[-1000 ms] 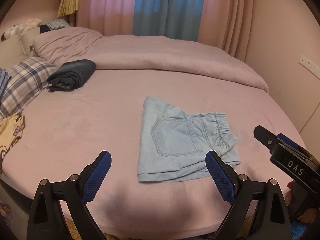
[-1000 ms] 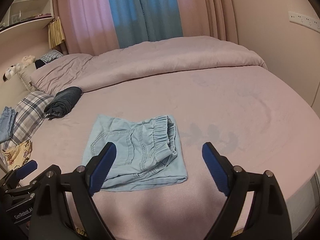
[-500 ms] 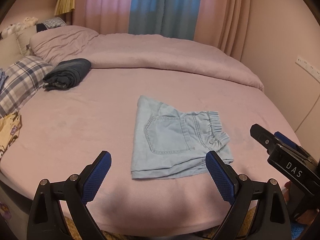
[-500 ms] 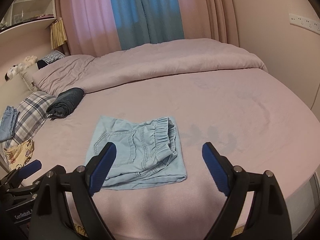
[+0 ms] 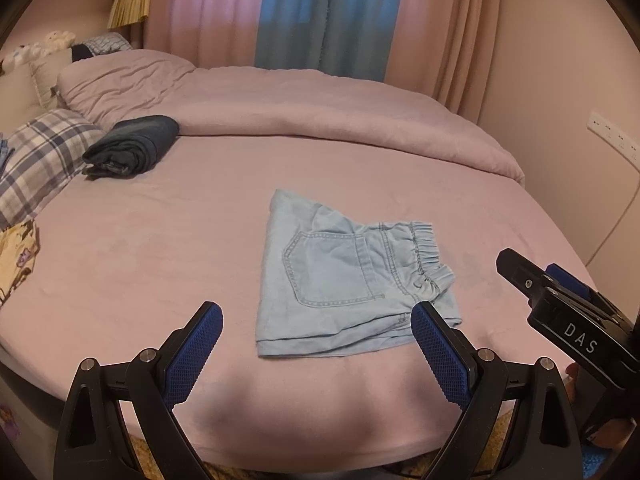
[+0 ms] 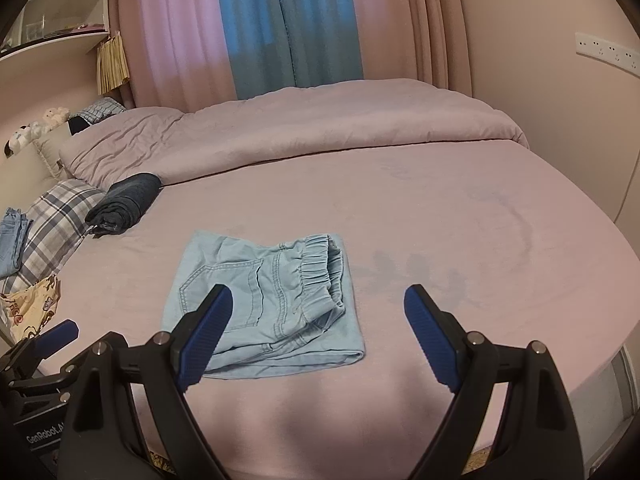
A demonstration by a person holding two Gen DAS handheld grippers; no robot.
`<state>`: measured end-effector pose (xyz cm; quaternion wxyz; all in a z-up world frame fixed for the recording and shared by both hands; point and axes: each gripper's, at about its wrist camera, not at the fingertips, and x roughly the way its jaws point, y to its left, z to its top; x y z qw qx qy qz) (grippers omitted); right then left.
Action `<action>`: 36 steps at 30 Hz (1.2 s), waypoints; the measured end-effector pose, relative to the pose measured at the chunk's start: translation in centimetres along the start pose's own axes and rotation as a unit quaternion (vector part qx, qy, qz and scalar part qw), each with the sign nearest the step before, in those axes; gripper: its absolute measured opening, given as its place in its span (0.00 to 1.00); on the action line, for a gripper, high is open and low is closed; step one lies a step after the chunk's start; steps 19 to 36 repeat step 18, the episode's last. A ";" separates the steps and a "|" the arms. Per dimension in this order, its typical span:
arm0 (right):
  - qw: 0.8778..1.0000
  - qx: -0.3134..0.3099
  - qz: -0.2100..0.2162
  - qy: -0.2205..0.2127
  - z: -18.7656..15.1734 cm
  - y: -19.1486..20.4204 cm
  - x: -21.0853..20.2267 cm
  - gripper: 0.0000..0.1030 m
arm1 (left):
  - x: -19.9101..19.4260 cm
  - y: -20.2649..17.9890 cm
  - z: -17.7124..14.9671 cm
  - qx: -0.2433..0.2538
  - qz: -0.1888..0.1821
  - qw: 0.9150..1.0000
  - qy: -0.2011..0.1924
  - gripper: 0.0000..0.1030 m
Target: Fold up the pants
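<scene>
Pink bedsheet (image 5: pixel 140 248) spreads smooth beneath light denim pants (image 5: pixel 344 280), which lie folded into a flat square near the front edge, back pocket up and elastic waistband to the right. Leftward, well apart, sit a plaid pillow (image 5: pixel 40 160) and a rolled dark garment (image 5: pixel 132 148). Both the left gripper (image 5: pixel 316 332) and right gripper (image 6: pixel 318 312) hover spread wide, holding nothing. Bare sheet extends rightward of the pants.

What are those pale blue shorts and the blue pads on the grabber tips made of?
The shorts look like thin, washed denim or chambray: matte pale blue with contrast stitching around a patch pocket and a gathered elastic waistband. The finger pads look like rubber or soft plastic, judging by their fine raised grid texture; which one I cannot tell.
</scene>
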<state>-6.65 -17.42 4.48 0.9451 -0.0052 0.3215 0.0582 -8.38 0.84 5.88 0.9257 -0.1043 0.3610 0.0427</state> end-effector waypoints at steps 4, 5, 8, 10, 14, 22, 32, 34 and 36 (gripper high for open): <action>1.000 -0.003 -0.003 0.000 -0.1 0.0 0.0 0.86 | 0.0 0.2 0.1 0.001 -0.003 1.000 -0.001 0.92; 1.000 -0.003 -0.004 0.000 -0.1 0.0 0.0 0.86 | 0.0 0.2 0.1 0.002 -0.003 1.000 -0.001 0.92; 1.000 -0.003 -0.005 0.001 -0.1 -0.1 0.1 0.86 | 0.1 0.2 0.1 0.003 -0.005 1.000 -0.002 0.92; 1.000 -0.004 -0.005 0.002 -0.1 -0.1 0.1 0.86 | 0.1 0.1 0.0 0.003 -0.005 1.000 -0.001 0.92; 1.000 -0.006 -0.005 0.002 0.0 -0.1 0.1 0.86 | 0.1 -0.3 -0.1 0.005 -0.004 1.000 -0.002 0.92; 1.000 -0.005 -0.007 0.003 -0.1 -0.1 0.1 0.86 | 0.0 -0.5 -0.2 0.006 -0.005 1.000 -0.004 0.92; 1.000 -0.005 -0.007 0.003 -0.1 -0.1 0.1 0.86 | 0.0 -0.5 -0.2 0.006 -0.005 1.000 -0.004 0.92; 1.000 -0.005 -0.007 0.003 -0.1 -0.1 0.1 0.86 | 0.0 -0.5 -0.2 0.006 -0.005 1.000 -0.004 0.92; 1.000 -0.005 -0.007 0.003 -0.1 -0.1 0.1 0.86 | 0.0 -0.5 -0.2 0.006 -0.005 1.000 -0.004 0.92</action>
